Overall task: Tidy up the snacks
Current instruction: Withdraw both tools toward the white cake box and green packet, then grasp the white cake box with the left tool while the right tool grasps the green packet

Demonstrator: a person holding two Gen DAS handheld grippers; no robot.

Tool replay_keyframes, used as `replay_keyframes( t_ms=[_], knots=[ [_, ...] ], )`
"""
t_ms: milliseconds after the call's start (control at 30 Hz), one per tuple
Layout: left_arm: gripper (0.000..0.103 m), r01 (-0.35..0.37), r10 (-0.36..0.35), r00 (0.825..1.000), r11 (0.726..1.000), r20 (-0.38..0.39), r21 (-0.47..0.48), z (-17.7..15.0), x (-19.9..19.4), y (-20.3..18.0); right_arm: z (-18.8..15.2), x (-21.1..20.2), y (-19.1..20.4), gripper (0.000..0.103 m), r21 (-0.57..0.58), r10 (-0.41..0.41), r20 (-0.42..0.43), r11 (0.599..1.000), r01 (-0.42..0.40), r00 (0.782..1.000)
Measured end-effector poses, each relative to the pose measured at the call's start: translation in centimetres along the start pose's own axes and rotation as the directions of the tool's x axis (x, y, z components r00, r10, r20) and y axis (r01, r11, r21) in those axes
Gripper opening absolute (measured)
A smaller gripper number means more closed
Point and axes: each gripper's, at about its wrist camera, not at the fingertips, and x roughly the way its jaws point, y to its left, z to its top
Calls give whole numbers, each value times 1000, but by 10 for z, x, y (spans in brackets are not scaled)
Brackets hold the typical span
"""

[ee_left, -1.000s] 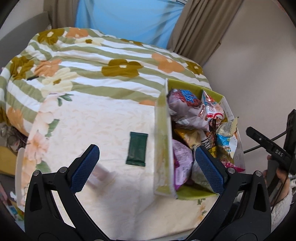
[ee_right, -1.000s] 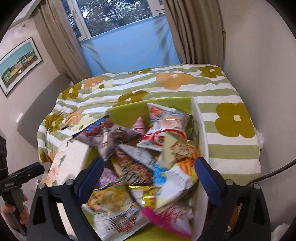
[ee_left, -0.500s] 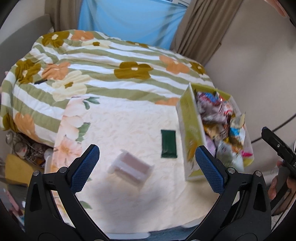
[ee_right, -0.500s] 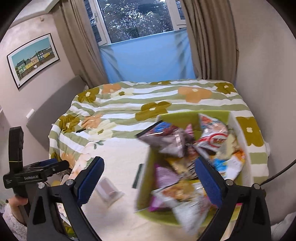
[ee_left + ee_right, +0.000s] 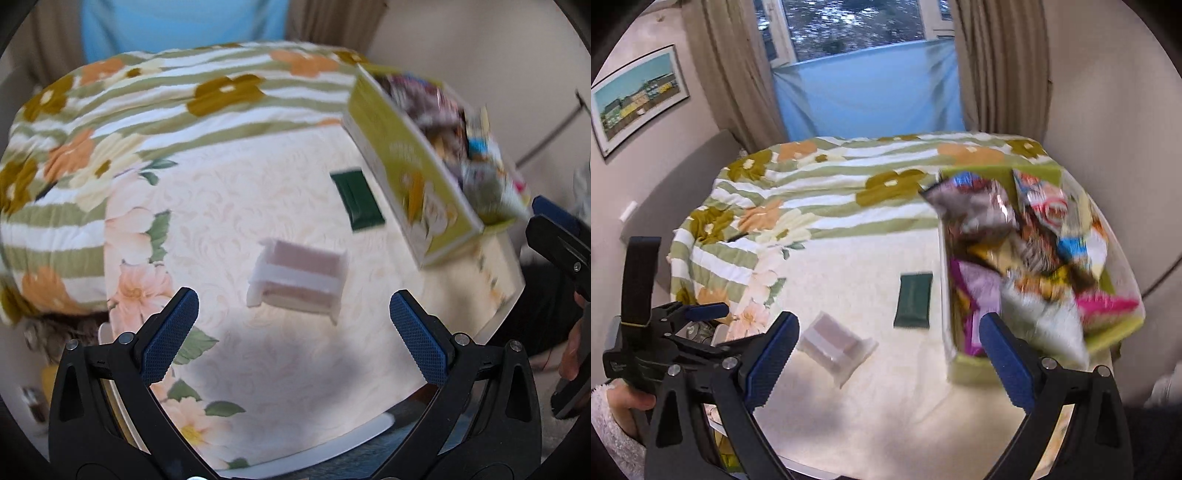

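Note:
A green box (image 5: 410, 177) full of mixed snack bags (image 5: 1023, 251) stands at the right of the cream tabletop; its rim shows in the right wrist view (image 5: 945, 280). A dark green packet (image 5: 356, 199) (image 5: 912, 301) lies flat just left of it. A clear pack of pale pink wafers (image 5: 299, 278) (image 5: 836, 341) lies nearer the front. My left gripper (image 5: 293, 339) is open and empty, hovering just in front of the wafer pack. My right gripper (image 5: 886, 363) is open and empty, above the table's front, between the wafer pack and the box.
A floral, green-striped quilt (image 5: 820, 192) drapes the far and left sides of the table (image 5: 258, 369). Curtains and a blue sheet (image 5: 871, 96) hang behind. A wall stands close on the right. The left gripper also shows at the lower left of the right wrist view (image 5: 679, 314).
Both grippers have pulled back and swung left from over the box. The wafer pack and the green packet now lie in both views, with the left gripper closer to the wafer pack.

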Motion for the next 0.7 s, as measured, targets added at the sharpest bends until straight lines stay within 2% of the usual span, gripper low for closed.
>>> replay_keyframes(
  t_ms=[233,400,700],
  knots=[
    [102,10,-4,998,995,-65,100,-6,52,-8,-48,35,5,97,74,-105,-81,991,111,991],
    [102,-26,37,996,991,-79,133,-4,89,-12,-78,67,-2,97,103,-183,-117,975,195,976],
    [102,-93,115,984,983,-133,158,-6,141,-21,-101,98,-9,97,104,-213,-111,969,225,971]
  ],
)
